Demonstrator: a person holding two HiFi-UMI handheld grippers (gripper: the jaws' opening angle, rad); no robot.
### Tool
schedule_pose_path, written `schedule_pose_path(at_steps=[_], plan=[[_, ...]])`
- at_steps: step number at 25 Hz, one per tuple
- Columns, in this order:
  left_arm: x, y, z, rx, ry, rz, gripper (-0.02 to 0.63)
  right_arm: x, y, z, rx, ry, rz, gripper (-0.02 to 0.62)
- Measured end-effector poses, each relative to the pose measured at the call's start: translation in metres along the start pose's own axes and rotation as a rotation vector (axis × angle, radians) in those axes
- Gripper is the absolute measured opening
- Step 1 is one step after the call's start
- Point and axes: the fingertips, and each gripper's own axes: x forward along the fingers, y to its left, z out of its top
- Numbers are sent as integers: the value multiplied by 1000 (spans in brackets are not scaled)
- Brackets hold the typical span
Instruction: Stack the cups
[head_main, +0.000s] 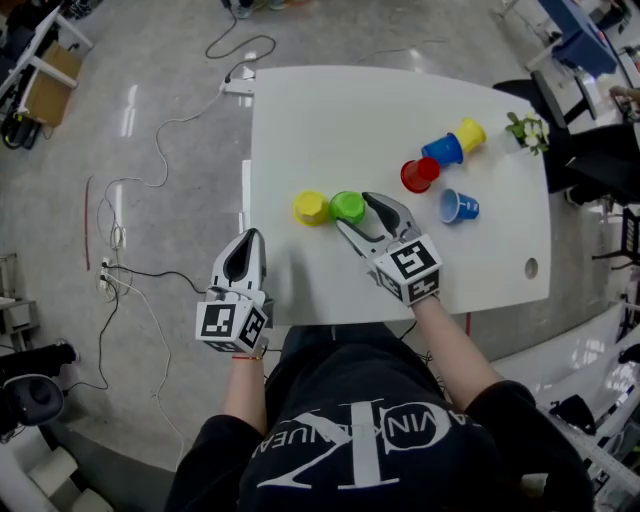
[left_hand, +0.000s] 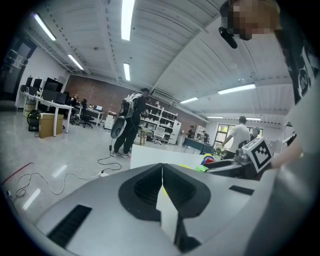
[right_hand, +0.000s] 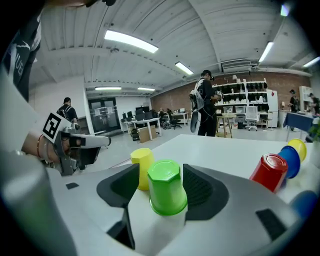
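Note:
A green cup (head_main: 347, 206) (right_hand: 166, 186) stands upside down on the white table (head_main: 330, 110), between the jaws of my right gripper (head_main: 356, 213) (right_hand: 161, 176). The jaws are open: bare table shows between the left pad and the cup. A yellow cup (head_main: 311, 208) (right_hand: 142, 167) stands upside down just left of it. Further right are a red cup (head_main: 419, 174) (right_hand: 269, 172), a blue cup nested with a yellow one lying on its side (head_main: 452, 144), and a second blue cup (head_main: 458, 206) on its side. My left gripper (head_main: 249, 238) (left_hand: 162, 168) is shut and empty at the table's front left edge.
A small potted plant (head_main: 527, 131) sits at the table's far right, and a round hole (head_main: 531, 267) lies near the right front corner. Cables (head_main: 150, 160) and a power strip (head_main: 238, 87) lie on the floor to the left. A person (left_hand: 129, 124) stands in the room beyond.

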Motion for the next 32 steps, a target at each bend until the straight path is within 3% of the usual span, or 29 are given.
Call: schedule_pose_path(at_steps=[3, 6, 13, 17, 21, 25, 32], plan=[[2, 1, 3, 6, -7, 2, 5, -12, -4, 14, 22, -63, 0, 295], [5, 3, 8, 16, -17, 10, 5, -29, -22, 23, 48, -103, -61, 291], [20, -4, 15, 33, -25, -9, 5, -66, -107, 6, 119, -63, -434, 288], [24, -10, 14, 40, -12, -29, 5, -71, -145, -2, 172, -24, -560, 291], [22, -12, 11, 44, 4, -35, 5, -62, -161, -6, 192, 18, -583, 293], [21, -10, 9, 43, 11, -29, 5, -59, -162, -5, 183, 28, -577, 210], [26, -11, 12, 36, -5, -36, 5, -60, -105, -6, 123, 12, -391, 222]])
